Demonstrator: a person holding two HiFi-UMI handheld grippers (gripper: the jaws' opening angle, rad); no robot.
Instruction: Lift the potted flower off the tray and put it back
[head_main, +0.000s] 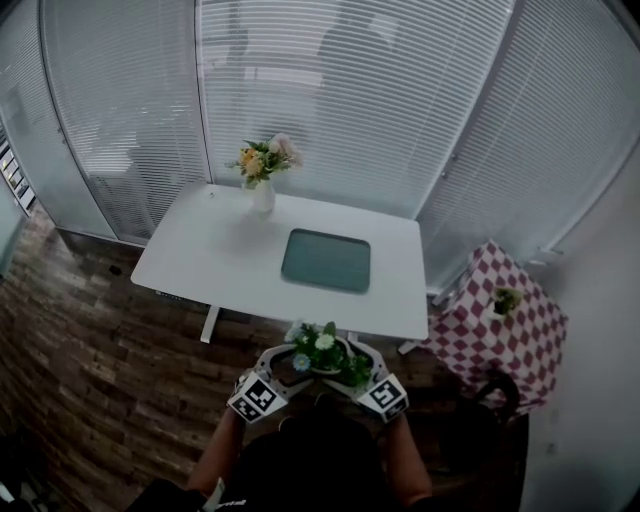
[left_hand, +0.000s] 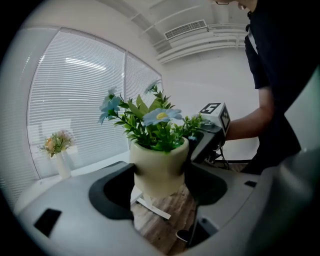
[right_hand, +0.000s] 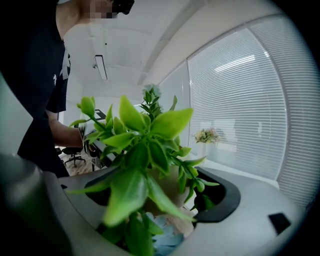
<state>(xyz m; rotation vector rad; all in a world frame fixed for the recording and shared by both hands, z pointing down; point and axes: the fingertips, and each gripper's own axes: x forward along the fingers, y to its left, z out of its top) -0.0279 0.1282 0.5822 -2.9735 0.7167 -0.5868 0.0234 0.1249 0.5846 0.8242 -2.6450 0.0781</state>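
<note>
Cream pot, smooth and shiny-looking, w/ green leaves and small blue and white flowers on top: that's the potted flower (head_main: 325, 352). Right now it's up in the air, over the wood floor (head_main: 120, 330), just off the near edge of the white table (head_main: 210, 250). It's not on the tray (head_main: 325, 260). The dark tray lies bare in the middle of the table, well apart from the pot. A vase (head_main: 263, 195) w/ flowers stands at the back of the table, away from the tray.

Left gripper (head_main: 288, 362): its two jaws are set wide and pinch the pot from both sides, on the cream wall. Right gripper (head_main: 362, 366): the pot sits between its jaws too, and I think they press on it. Leaves cover most of that spot, so I'm less sure.

How it'll handle, my guess:
- The pot is hard and stiff, prob not heavy.
- It looks slick, so it could slide if I squeeze too soft.
- It could crack if I drop it.
- The leaves are soft and bendy, no good to grab.

Best hold is the pot wall, under the rim, one gripper each side. I'd keep it upright on the way back to the tray.
</note>
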